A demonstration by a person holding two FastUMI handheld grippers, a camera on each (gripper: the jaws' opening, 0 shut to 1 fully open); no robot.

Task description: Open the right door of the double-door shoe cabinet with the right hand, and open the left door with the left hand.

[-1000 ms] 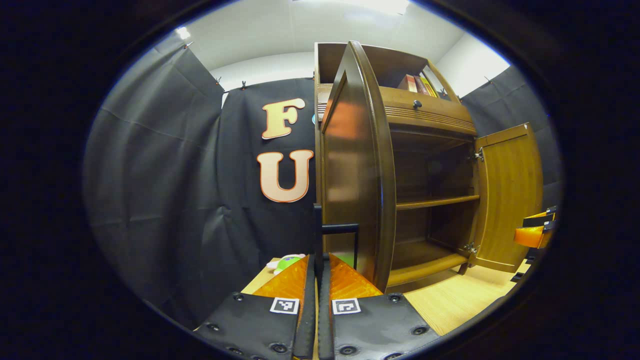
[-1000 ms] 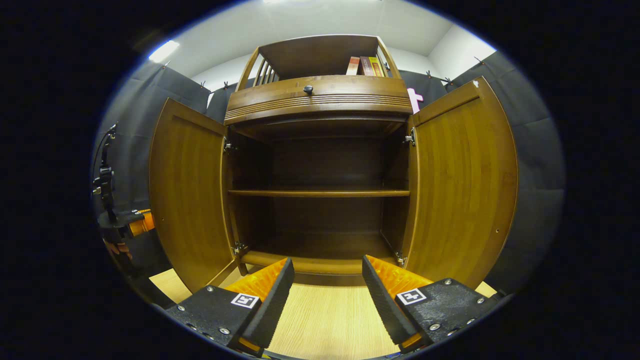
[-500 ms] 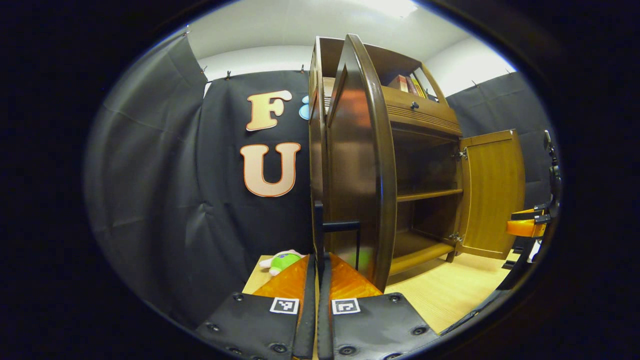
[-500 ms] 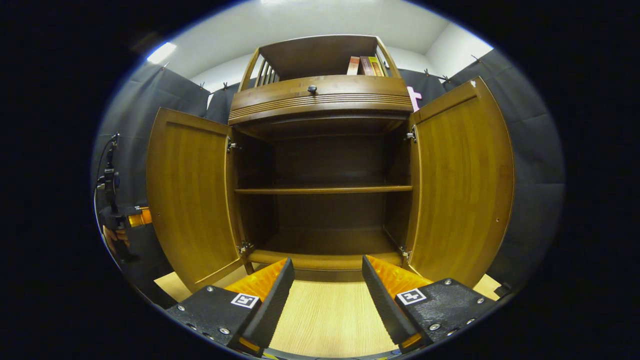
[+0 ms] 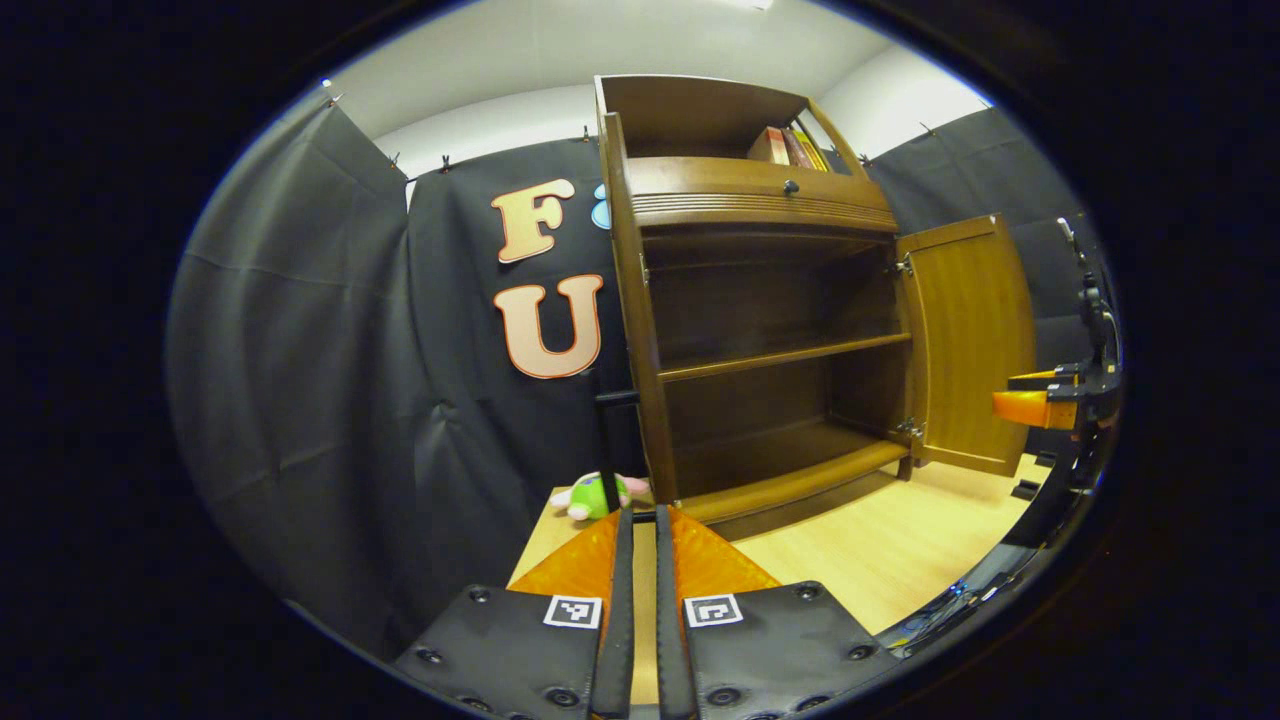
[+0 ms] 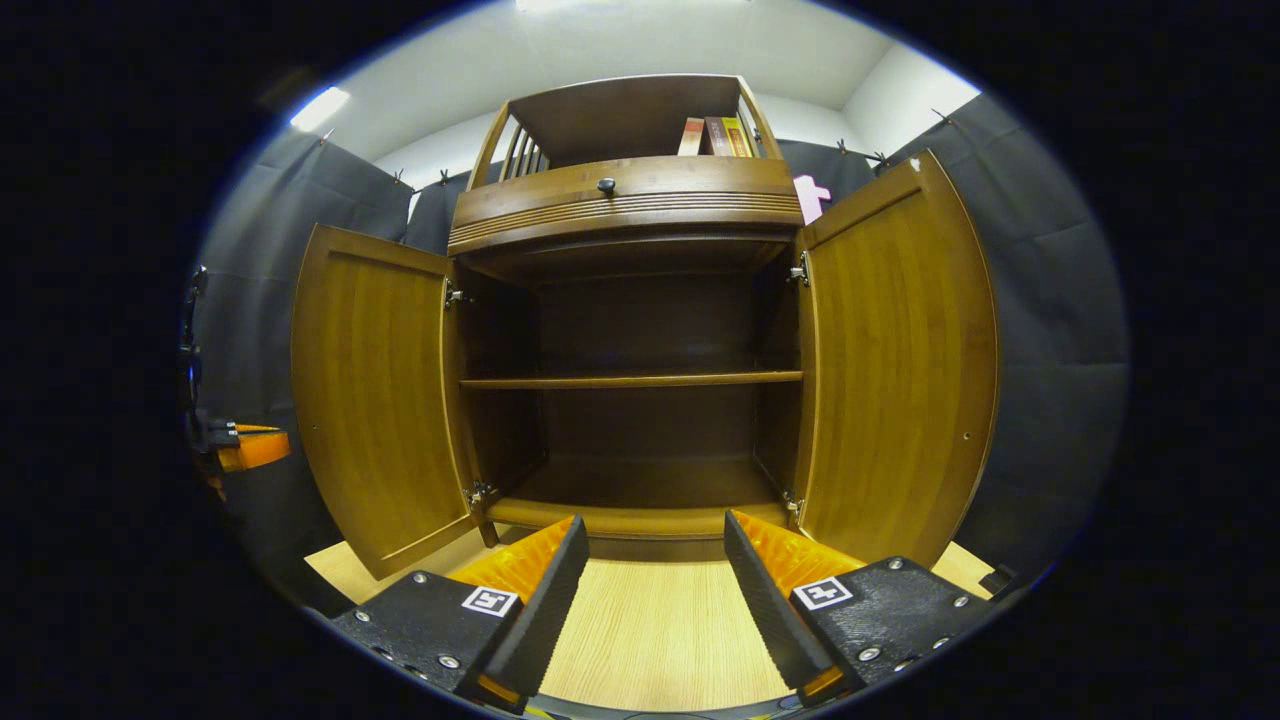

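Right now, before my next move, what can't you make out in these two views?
- Left gripper view: the handle drops behind a fingertip of the left hand-held gripper, so I cannot tell whether it is pinched.
- Left gripper view: the plush toy is partly behind the handle.
- Right gripper view: the left door hides its own outer face.
- Right gripper view: the books are too small to identify.

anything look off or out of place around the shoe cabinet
One oddity: a small green plush toy lies on the wooden floor by the shoe cabinet's left side. Otherwise the left door and right door hang open, straight and undamaged.
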